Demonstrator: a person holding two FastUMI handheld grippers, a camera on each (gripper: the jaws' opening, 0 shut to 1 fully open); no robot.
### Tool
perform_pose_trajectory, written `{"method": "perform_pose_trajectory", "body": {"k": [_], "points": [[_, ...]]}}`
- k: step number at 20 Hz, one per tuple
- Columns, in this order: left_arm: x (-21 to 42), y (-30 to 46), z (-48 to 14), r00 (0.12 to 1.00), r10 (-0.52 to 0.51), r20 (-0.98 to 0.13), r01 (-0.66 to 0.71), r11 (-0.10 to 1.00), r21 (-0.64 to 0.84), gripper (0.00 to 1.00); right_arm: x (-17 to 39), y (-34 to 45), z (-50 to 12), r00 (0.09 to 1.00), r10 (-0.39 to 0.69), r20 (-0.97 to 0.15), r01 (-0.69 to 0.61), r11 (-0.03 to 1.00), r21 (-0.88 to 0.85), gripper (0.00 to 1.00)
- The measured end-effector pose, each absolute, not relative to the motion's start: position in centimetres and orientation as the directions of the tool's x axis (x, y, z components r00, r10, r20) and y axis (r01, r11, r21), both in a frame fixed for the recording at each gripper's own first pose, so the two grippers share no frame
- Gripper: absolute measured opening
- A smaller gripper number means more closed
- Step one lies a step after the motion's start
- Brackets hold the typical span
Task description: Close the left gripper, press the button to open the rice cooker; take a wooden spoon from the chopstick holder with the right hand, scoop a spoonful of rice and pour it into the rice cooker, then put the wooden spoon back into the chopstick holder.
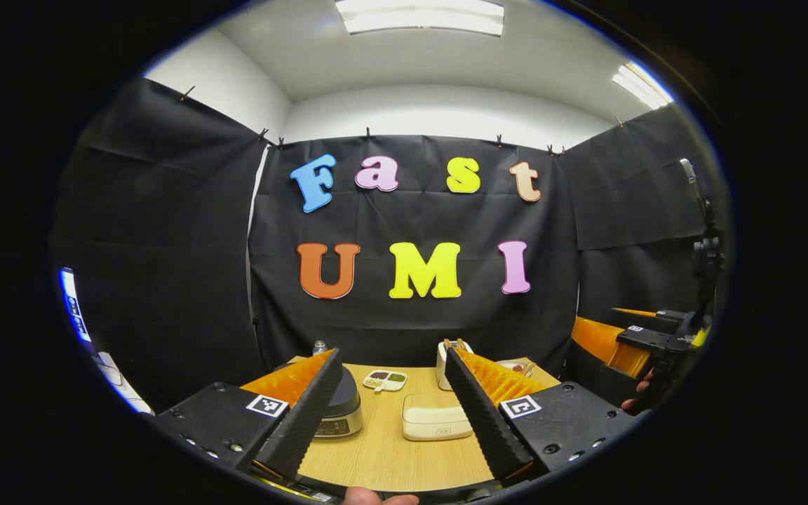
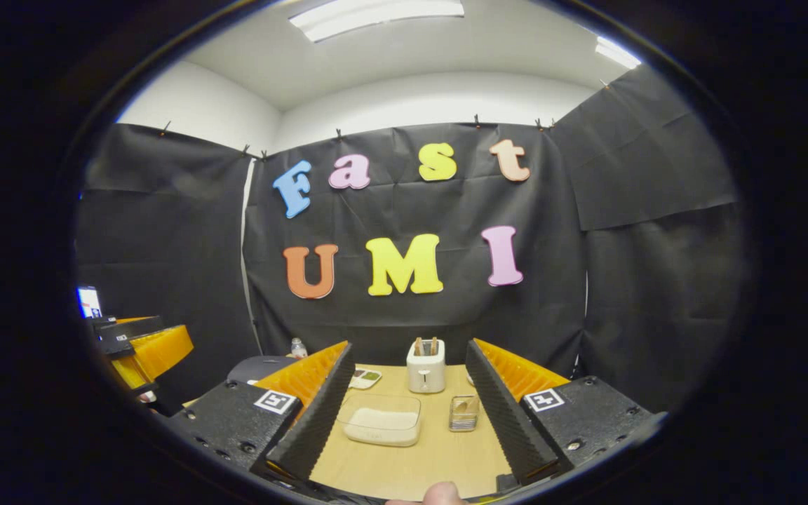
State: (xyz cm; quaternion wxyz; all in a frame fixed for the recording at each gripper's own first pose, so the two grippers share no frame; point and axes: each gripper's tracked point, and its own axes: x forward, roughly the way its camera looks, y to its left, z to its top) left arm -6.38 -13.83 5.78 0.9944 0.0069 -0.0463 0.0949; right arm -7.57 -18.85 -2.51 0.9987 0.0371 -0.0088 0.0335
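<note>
- My left gripper (image 1: 393, 414): fingers spread wide, nothing between them, held above the near edge of the table (image 1: 383, 459). My right gripper (image 2: 411, 414) is likewise released and empty, raised over its own side of the table.
- Step in hand, as I judge it: the very first one. The left jaws are not yet closed and the rice cooker (image 1: 339, 410) sits with its lid down.
- Rice cooker: just past my left finger in the left gripper view, partly hidden behind it; the front panel shows low on its body. I cannot make out the release button itself.
- Rice container (image 1: 436, 416): clear tub with white rice, straight ahead between my left fingers; in the right gripper view it lies just inside my left finger (image 2: 381, 419).
- Chopstick holder (image 2: 425, 365): white, at the far side of the table, dead ahead between my right fingers, wooden handles standing out of its top.
- Small clear holder (image 2: 463, 412): near my right finger, beside the rice container.
- Divided dish (image 1: 384, 380): far side, between cooker and chopstick holder.
- Next move calls for: clench the left jaws, swing left and down to the cooker's front, press with the closed tips. Right gripper waits until the lid is up, then goes forward for a spoon handle.
</note>
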Motion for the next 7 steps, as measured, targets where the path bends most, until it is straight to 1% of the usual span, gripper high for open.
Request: {"method": "perform_pose_trajectory", "body": {"k": [7], "points": [[-6.43, -13.24, 5.7, 0.977, 0.193, 0.089, -0.195, 0.981, 0.011, 0.95, -7.46, -17.8, -2.24, 0.997, 0.075, 0.034, -0.078, 0.994, 0.074, 1.0]]}}
